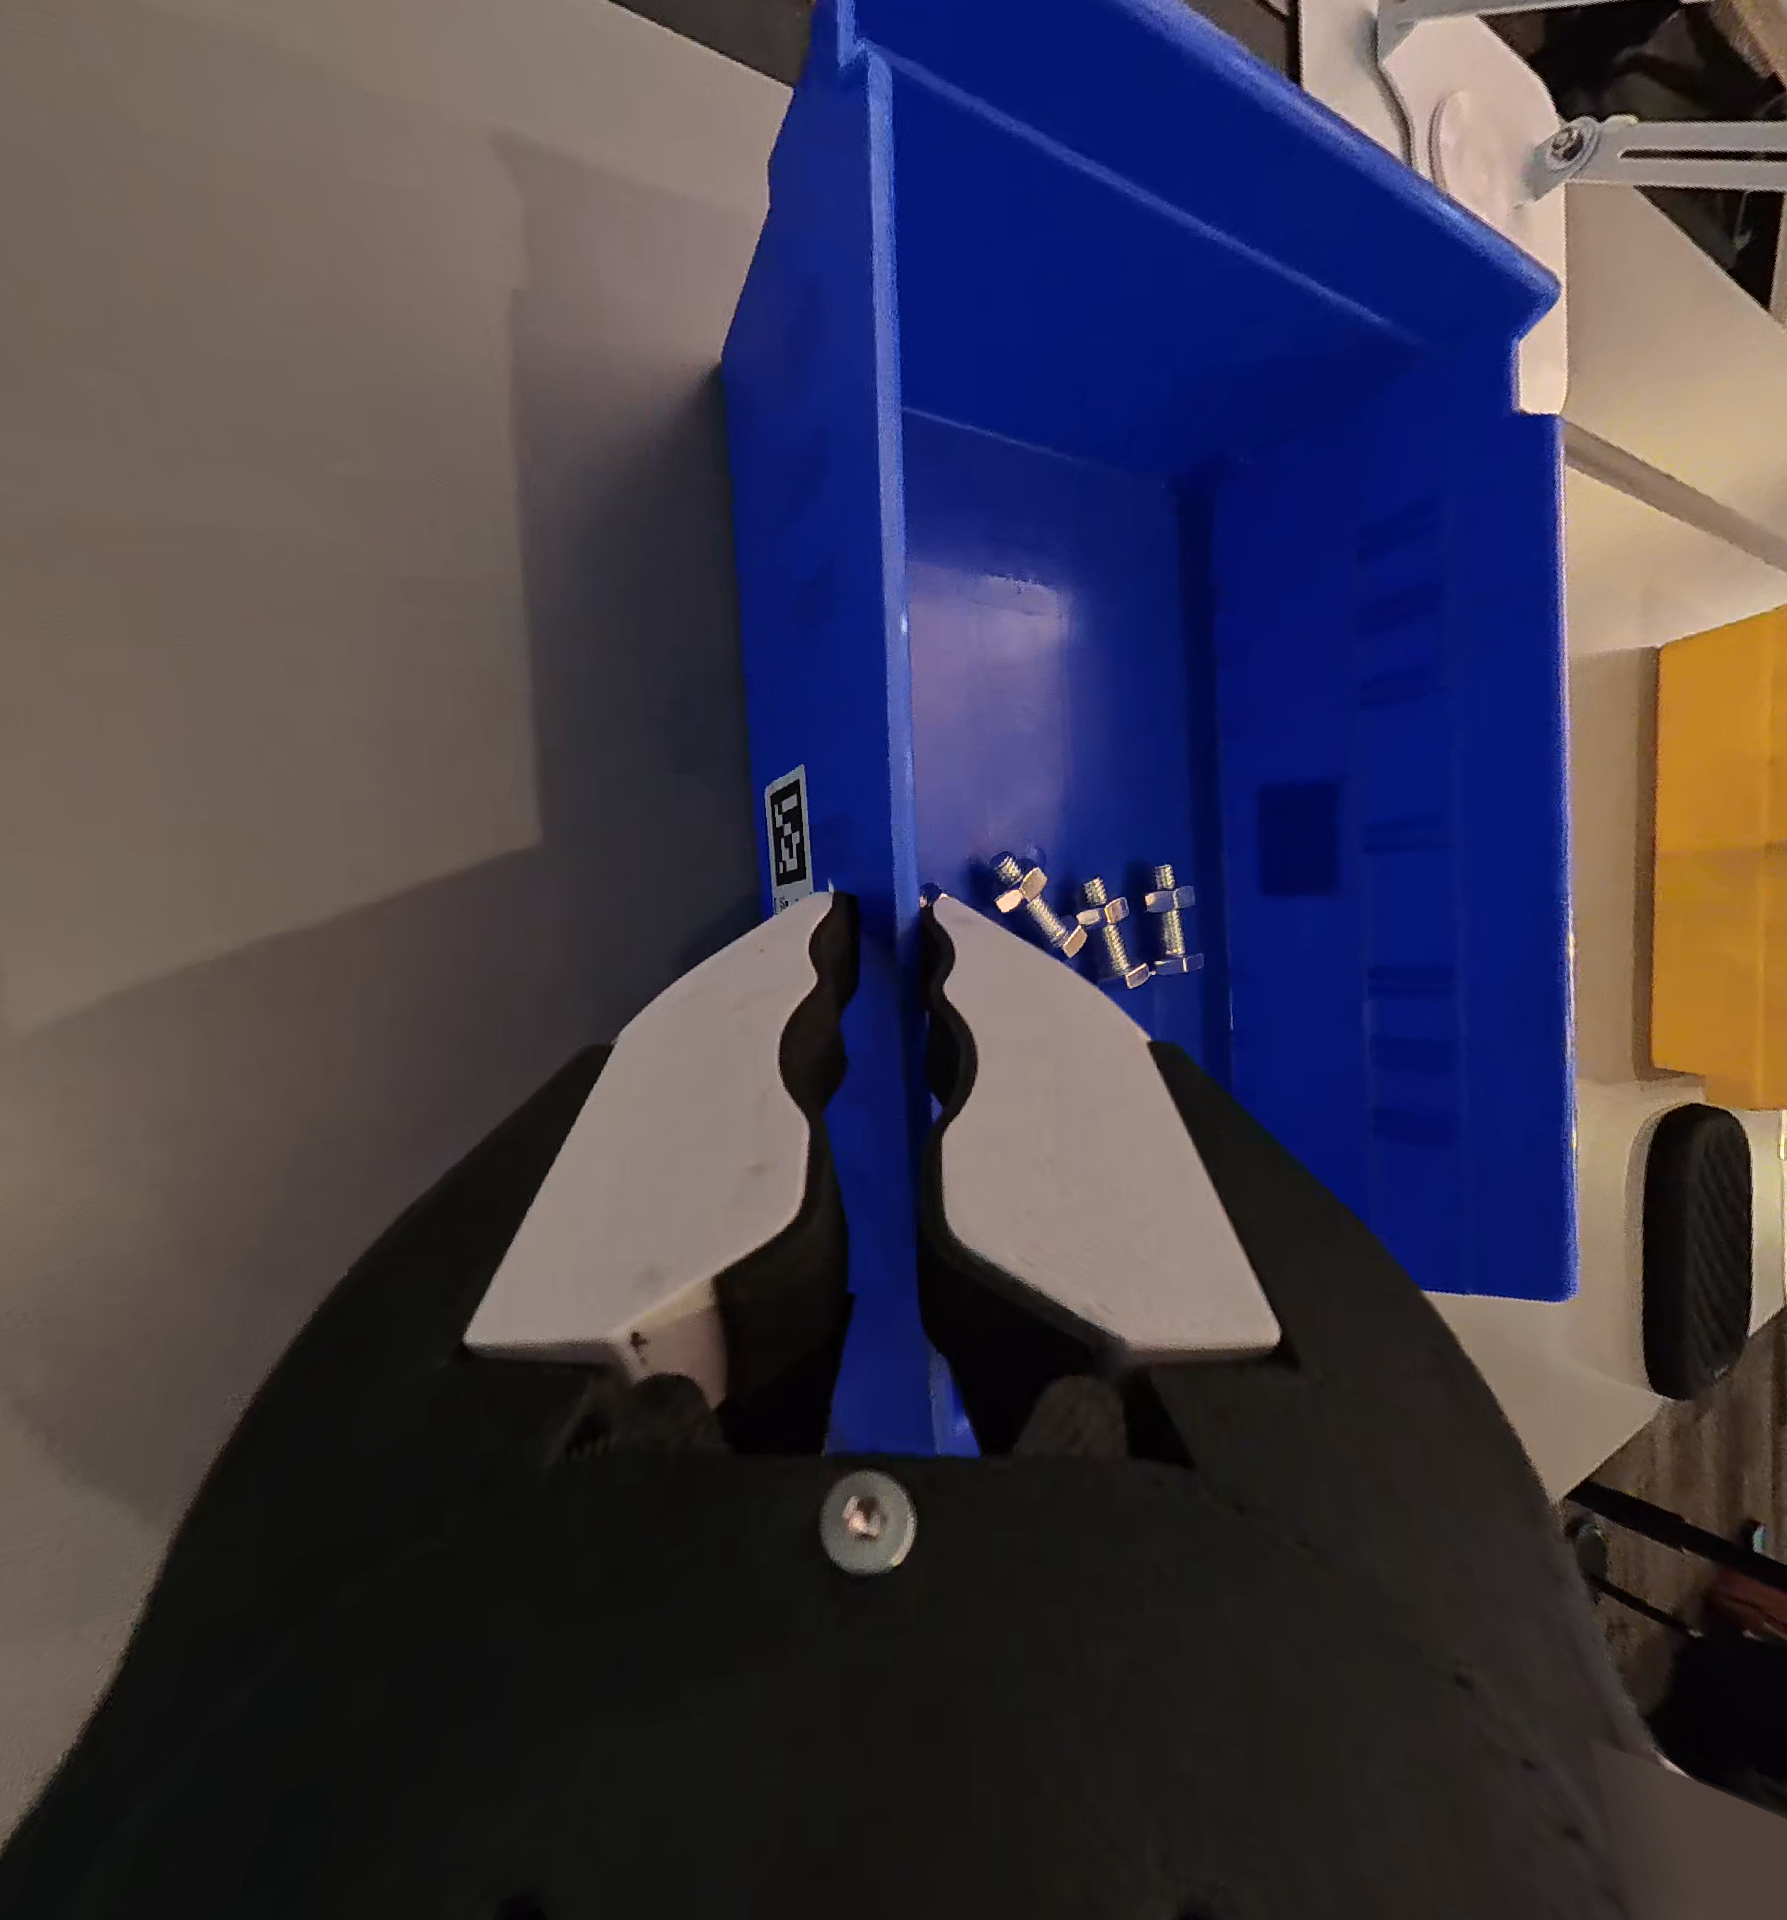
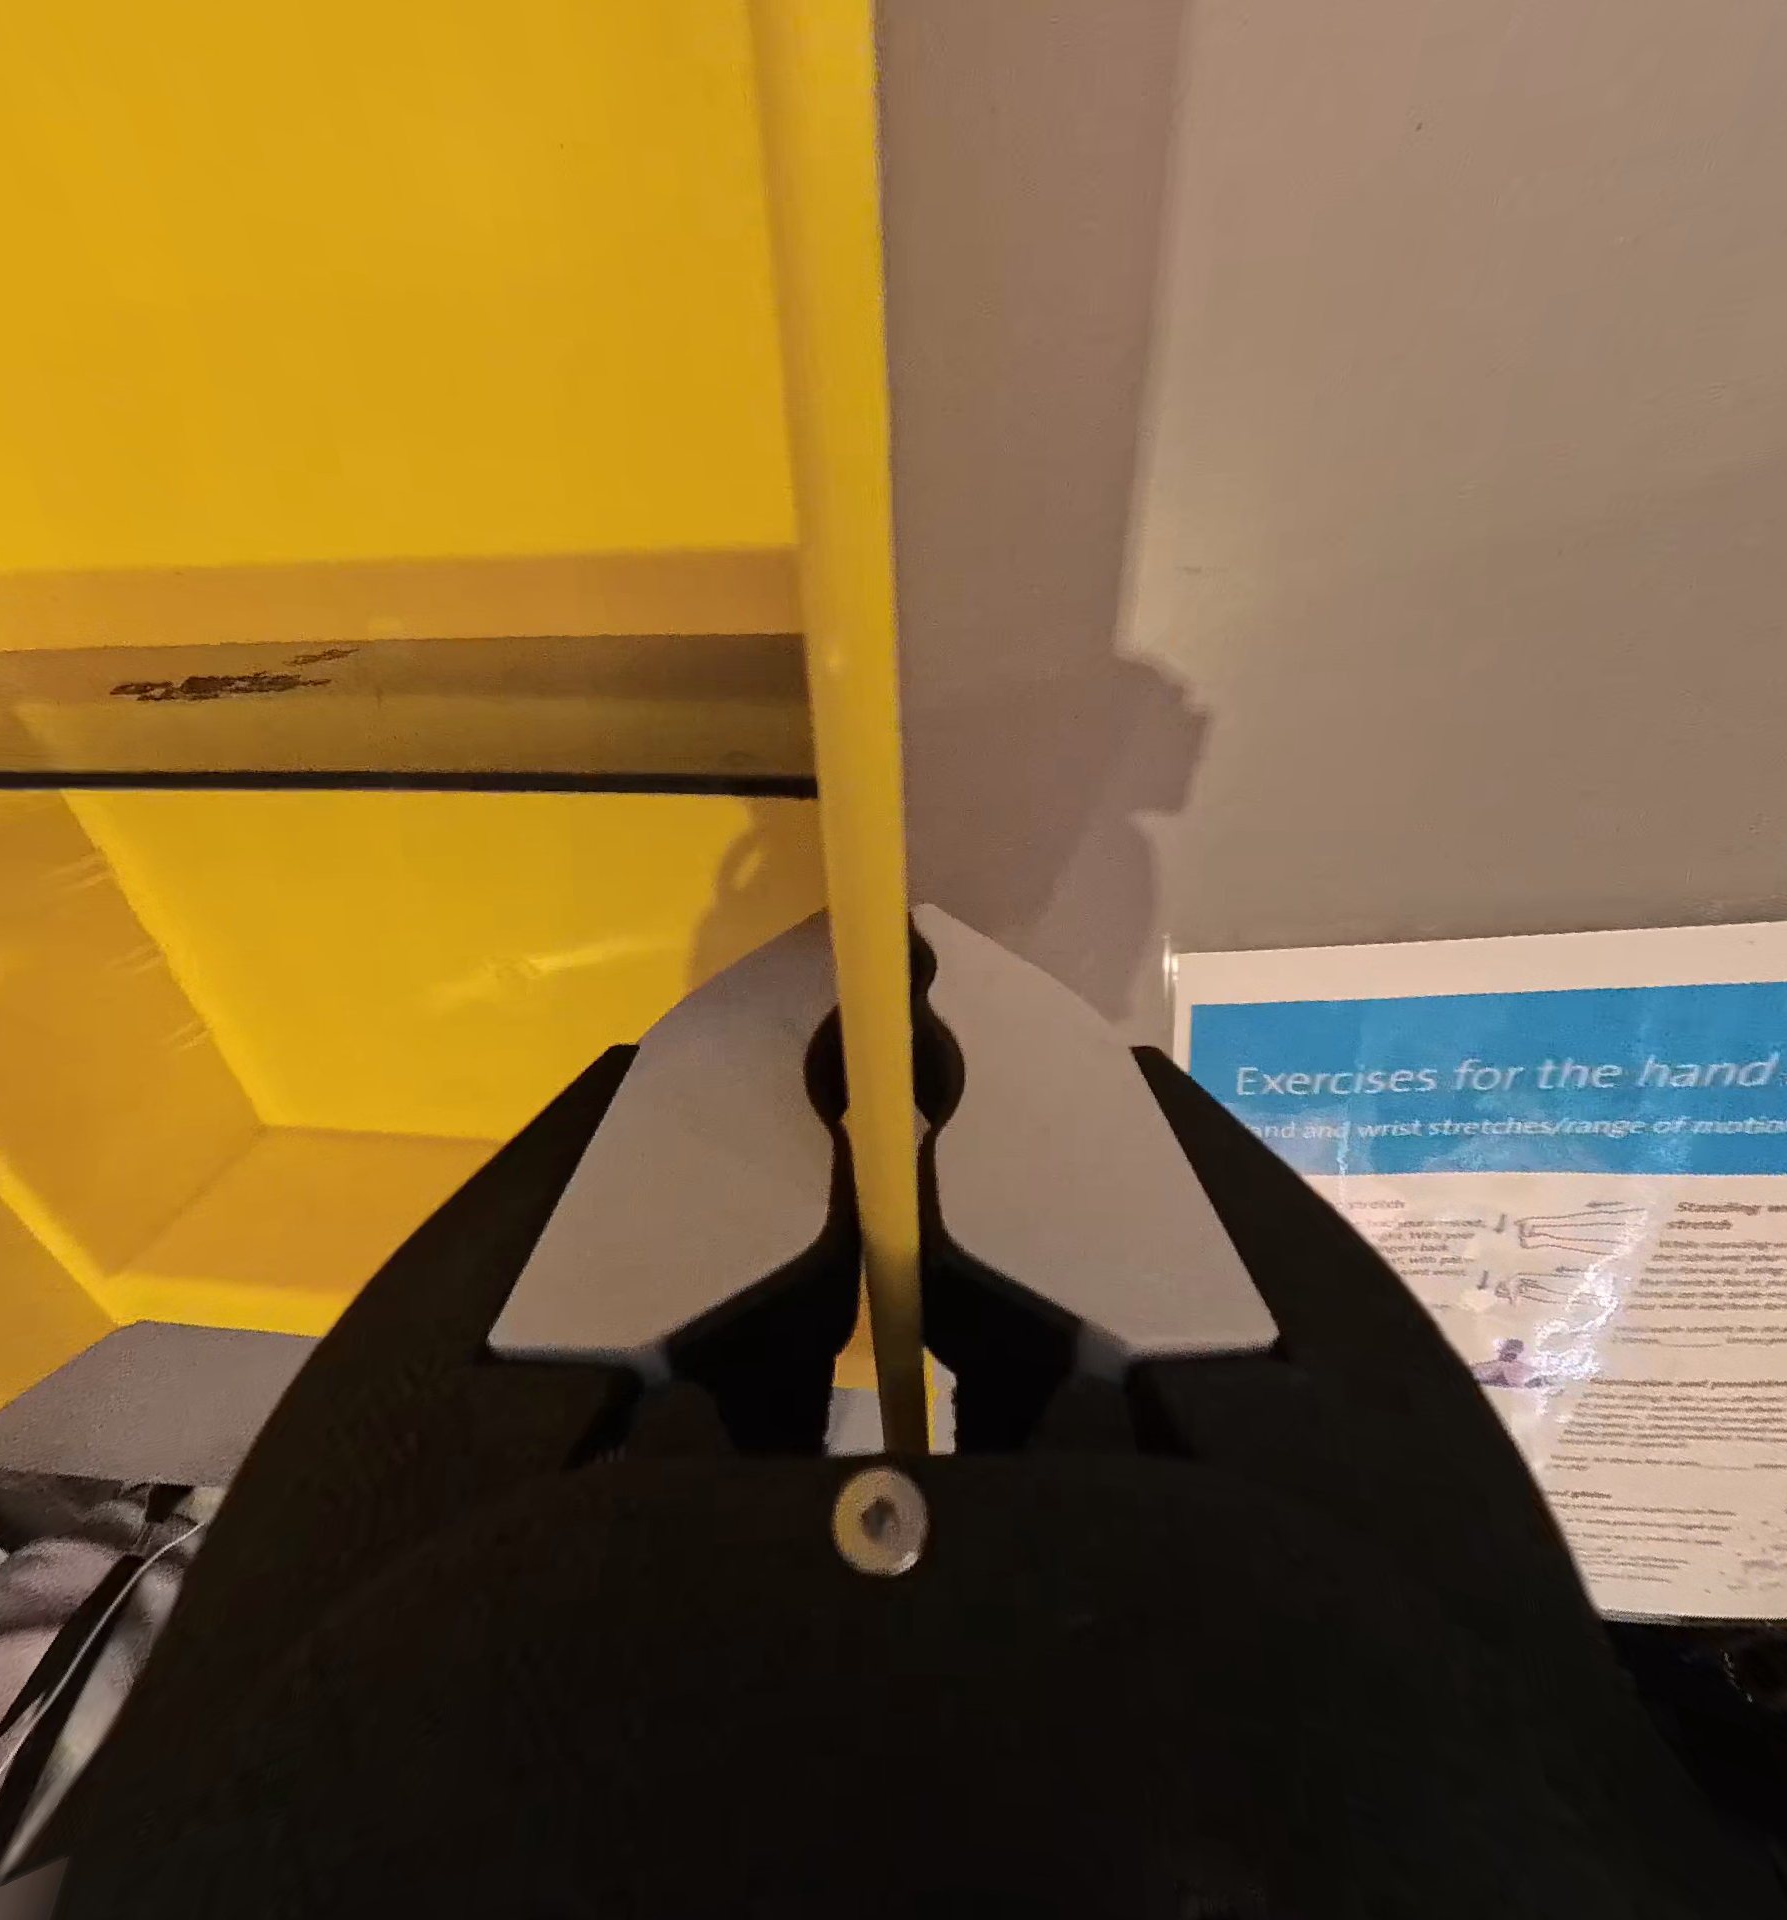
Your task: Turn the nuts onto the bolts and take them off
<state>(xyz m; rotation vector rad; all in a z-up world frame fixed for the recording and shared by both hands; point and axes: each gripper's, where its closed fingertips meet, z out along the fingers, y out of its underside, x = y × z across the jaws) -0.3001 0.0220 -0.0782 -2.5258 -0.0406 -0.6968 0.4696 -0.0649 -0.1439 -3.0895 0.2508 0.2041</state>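
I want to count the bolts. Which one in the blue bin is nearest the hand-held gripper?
The leftmost bolt in the blue bin. It lies slanted, right beside the left hand-held gripper; the other two bolts sit farther right, nearly straight.

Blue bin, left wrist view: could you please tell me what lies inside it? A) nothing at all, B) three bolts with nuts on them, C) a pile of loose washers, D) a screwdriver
B: three bolts with nuts threaded on them lie side by side on the floor of the blue bin, just past the left gripper, which is shut on the bin's wall.
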